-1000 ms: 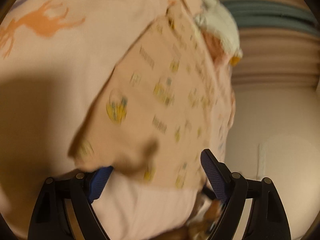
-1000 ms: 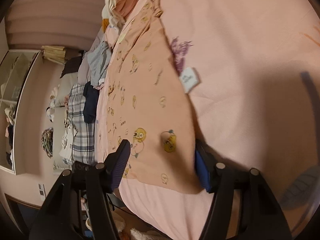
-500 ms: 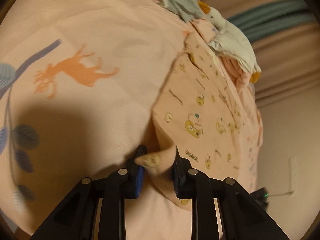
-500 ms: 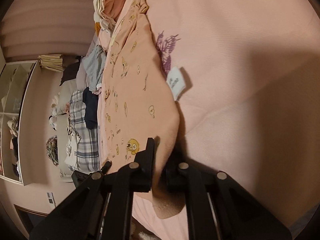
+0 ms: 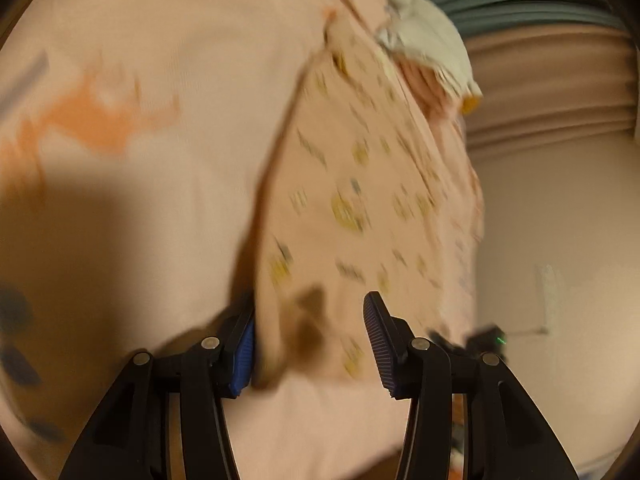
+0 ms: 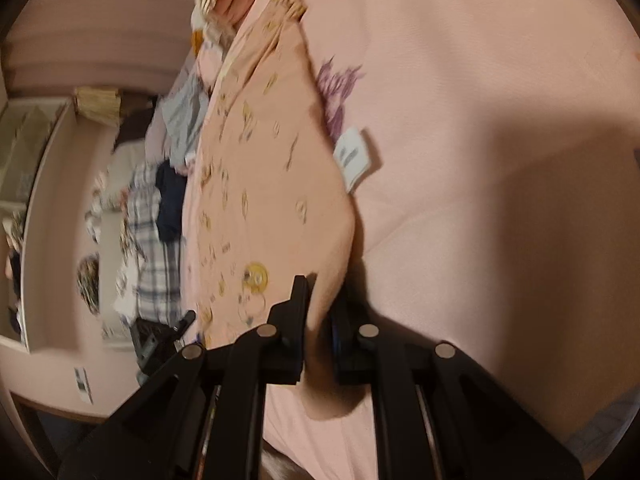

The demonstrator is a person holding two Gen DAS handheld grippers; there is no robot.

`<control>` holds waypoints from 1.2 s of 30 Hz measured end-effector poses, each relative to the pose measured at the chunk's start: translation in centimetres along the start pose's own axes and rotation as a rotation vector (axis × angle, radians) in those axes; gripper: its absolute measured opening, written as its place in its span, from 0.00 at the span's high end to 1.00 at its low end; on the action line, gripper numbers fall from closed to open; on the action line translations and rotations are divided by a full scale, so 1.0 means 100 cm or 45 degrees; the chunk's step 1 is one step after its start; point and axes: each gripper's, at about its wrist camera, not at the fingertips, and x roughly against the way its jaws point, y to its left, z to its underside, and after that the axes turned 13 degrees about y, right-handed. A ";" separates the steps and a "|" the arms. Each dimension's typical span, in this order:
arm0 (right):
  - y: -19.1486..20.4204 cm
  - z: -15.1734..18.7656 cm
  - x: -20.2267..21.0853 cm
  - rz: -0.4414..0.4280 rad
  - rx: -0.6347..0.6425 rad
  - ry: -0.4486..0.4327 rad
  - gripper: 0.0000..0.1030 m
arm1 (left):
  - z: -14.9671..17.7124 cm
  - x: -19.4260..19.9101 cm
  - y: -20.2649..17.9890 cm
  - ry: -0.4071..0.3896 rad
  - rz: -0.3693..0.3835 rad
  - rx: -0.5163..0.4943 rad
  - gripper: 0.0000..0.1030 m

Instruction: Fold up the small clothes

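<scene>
A small peach garment (image 5: 360,208) printed with yellow cartoon ducks lies on a pink bedsheet (image 5: 160,60). In the left wrist view my left gripper (image 5: 308,340) is open, its jaws apart around the garment's near corner. In the right wrist view my right gripper (image 6: 320,320) is shut on the garment's (image 6: 260,184) near edge, with fabric pinched between the jaws. A white label (image 6: 352,156) sticks out from the garment's right edge.
A pile of other clothes (image 5: 420,32) lies past the garment's far end. In the right wrist view more clothes, one plaid (image 6: 154,240), lie to the left below a shelf unit (image 6: 24,160). The sheet carries an orange deer print (image 5: 92,120) and a purple butterfly print (image 6: 336,92).
My left gripper was shut on the garment's corner half a second ago and is now open. My right gripper stays shut on the edge. Both views have shifted and blurred with motion.
</scene>
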 end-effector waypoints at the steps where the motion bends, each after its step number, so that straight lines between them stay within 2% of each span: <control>1: 0.000 0.000 0.000 -0.005 0.011 0.014 0.86 | 0.002 -0.003 0.002 0.025 0.030 0.009 0.53; 2: 0.000 0.001 0.001 -0.009 0.020 0.021 0.82 | 0.004 -0.005 0.003 0.027 0.019 0.010 0.53; 5: 0.005 0.006 0.000 0.044 0.073 0.022 0.81 | 0.005 -0.008 -0.005 0.013 -0.041 -0.046 0.58; 7: 0.010 0.010 -0.001 0.103 0.113 -0.004 0.83 | 0.005 -0.010 -0.006 -0.025 -0.102 -0.035 0.76; 9: 0.012 0.013 -0.003 0.145 0.129 -0.031 0.88 | 0.005 -0.010 0.000 -0.072 -0.146 0.004 0.88; 12: 0.016 0.015 -0.007 0.235 0.160 -0.064 0.96 | 0.005 -0.013 0.001 -0.113 -0.175 0.031 0.89; 14: 0.015 0.015 -0.010 0.270 0.166 -0.081 0.96 | 0.006 -0.015 -0.003 -0.140 -0.228 0.008 0.89; 19: 0.009 0.018 -0.011 0.241 0.136 -0.144 0.98 | 0.008 -0.021 -0.013 -0.192 -0.328 -0.012 0.89; 22: 0.017 0.024 -0.011 0.311 0.177 -0.182 0.98 | 0.012 -0.022 -0.019 -0.242 -0.387 -0.031 0.90; 25: 0.024 0.031 -0.011 0.337 0.233 -0.234 0.95 | 0.020 -0.023 -0.037 -0.283 -0.465 -0.127 0.94; 26: 0.026 0.033 -0.009 0.319 0.250 -0.244 0.94 | 0.021 -0.021 -0.040 -0.291 -0.449 -0.161 0.94; 27: 0.027 0.034 -0.004 0.265 0.268 -0.255 0.94 | 0.022 -0.017 -0.044 -0.297 -0.390 -0.194 0.94; 30: 0.031 0.030 0.016 0.035 0.296 -0.329 0.94 | 0.010 -0.001 -0.049 -0.307 -0.129 -0.181 0.94; 31: 0.034 0.027 0.021 -0.004 0.298 -0.357 0.94 | 0.000 0.005 -0.051 -0.326 -0.077 -0.169 0.94; 34: 0.050 0.002 0.036 -0.097 0.304 -0.419 0.94 | -0.033 0.015 -0.069 -0.365 -0.086 -0.167 0.94; 36: 0.065 -0.028 0.045 -0.126 0.319 -0.446 0.94 | -0.062 0.019 -0.085 -0.373 -0.064 -0.178 0.94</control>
